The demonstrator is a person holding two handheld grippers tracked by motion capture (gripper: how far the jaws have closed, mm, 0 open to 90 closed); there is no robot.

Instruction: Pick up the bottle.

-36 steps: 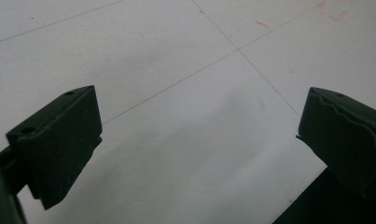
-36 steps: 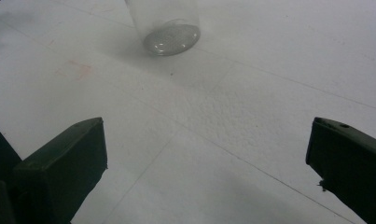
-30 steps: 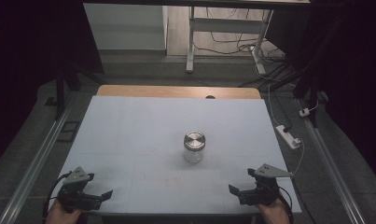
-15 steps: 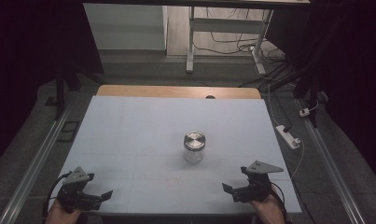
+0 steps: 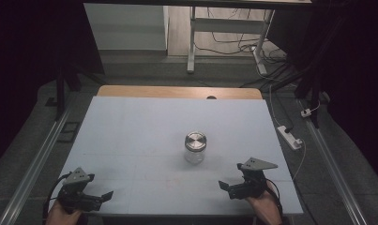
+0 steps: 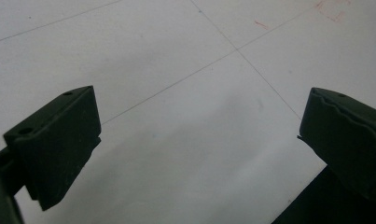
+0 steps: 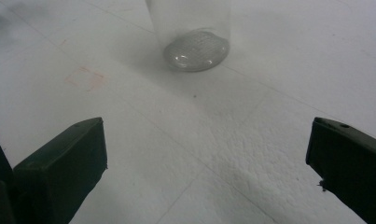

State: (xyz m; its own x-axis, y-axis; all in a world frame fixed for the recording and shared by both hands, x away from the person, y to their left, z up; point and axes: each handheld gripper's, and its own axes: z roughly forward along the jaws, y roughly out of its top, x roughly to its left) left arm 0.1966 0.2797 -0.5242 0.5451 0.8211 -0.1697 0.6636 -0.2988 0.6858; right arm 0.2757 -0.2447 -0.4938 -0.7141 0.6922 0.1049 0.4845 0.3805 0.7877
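A clear glass jar [image 5: 195, 147] with a silver metal lid stands upright near the middle of the white table [image 5: 144, 126]. My right gripper [image 5: 228, 186] is open at the front right of the table, a short way in front of the jar and slightly to its right. In the right gripper view the jar's base [image 7: 195, 49] sits ahead, beyond the two wide-apart black jaws, with nothing between them. My left gripper [image 5: 104, 197] is open at the front left corner, far from the jar. Bare white table [image 6: 195, 121] lies between its jaws.
A wooden strip [image 5: 177, 92] runs along the table's far edge. A white power strip [image 5: 290, 137] with its cable lies on the floor to the right. Metal rails [image 5: 32, 168] flank both sides. Faint red marks [image 7: 85, 77] show on the table surface.
My right gripper has moved left and forward toward the jar. The left gripper and the jar have stayed where they were.
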